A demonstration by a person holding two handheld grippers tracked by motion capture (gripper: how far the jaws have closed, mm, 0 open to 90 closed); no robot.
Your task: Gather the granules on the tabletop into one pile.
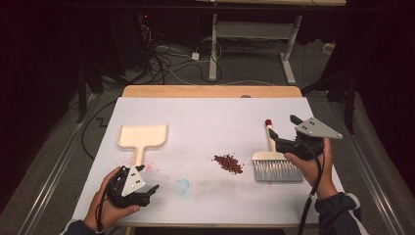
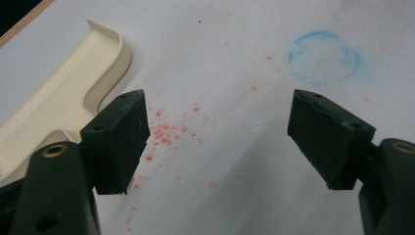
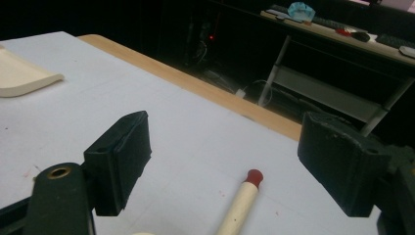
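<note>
From the high view, a person stands at a white-covered table [image 1: 210, 122] with a black two-jaw gripper in each hand. The right gripper [image 1: 283, 142] hangs over the cream handle of a flat hand brush with grey bristles [image 1: 276, 166]; the handle runs away from the person, ending in a red tip, and the bristles point back toward them. Just to that gripper's left lies a small heap of dark red crumbs [image 1: 228, 163]. The left gripper [image 1: 149, 192] sits low, and a shallow cream plastic dustpan [image 1: 142, 136] lies just ahead of it, handle toward it, apparently empty.

In the left gripper view, the jaws stand wide apart and hold nothing; the dustpan [image 2: 63, 98] lies at their left, beside faint red specks.

In the right gripper view, the jaws gape widely around empty air, with the brush handle [image 3: 241, 203] directly below between them, long axis pointing forward, seemingly untouched.
</note>
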